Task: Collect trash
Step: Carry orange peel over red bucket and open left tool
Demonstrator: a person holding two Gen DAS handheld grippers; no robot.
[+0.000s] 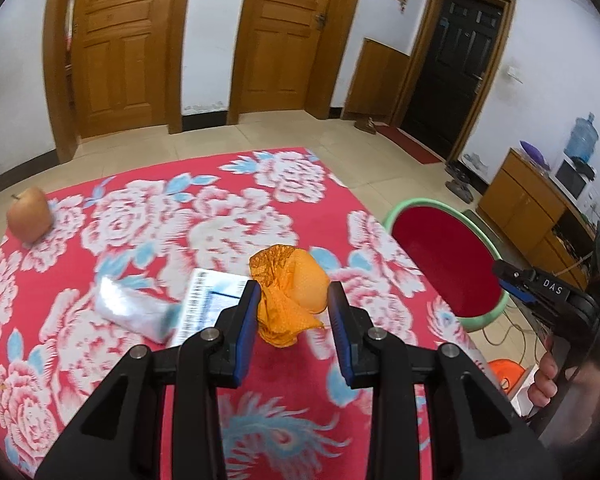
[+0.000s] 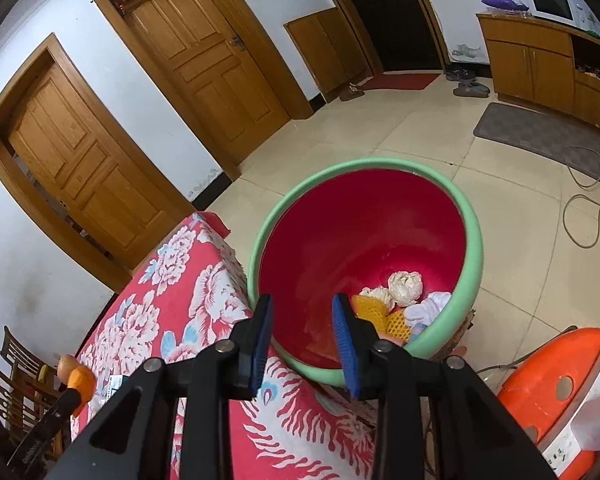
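An orange crumpled wrapper (image 1: 290, 292) lies on the red floral tablecloth (image 1: 140, 220). My left gripper (image 1: 294, 300) is open, its blue pads on either side of the wrapper, not closed on it. A clear plastic packet (image 1: 134, 308) and a printed paper (image 1: 208, 300) lie left of it. A red basin with a green rim (image 2: 364, 256) stands beside the table; it holds crumpled white tissues (image 2: 406, 288) and orange netting (image 2: 380, 314). My right gripper (image 2: 302, 320) is open and empty above the basin's near rim. The basin (image 1: 448, 264) also shows in the left wrist view.
An apple (image 1: 30, 216) sits at the table's far left corner. An orange plastic object (image 2: 556, 384) and cables (image 2: 588, 208) lie on the tiled floor right of the basin. Wooden chairs (image 2: 16, 380) stand left of the table. Doors and a cabinet (image 2: 528, 64) line the walls.
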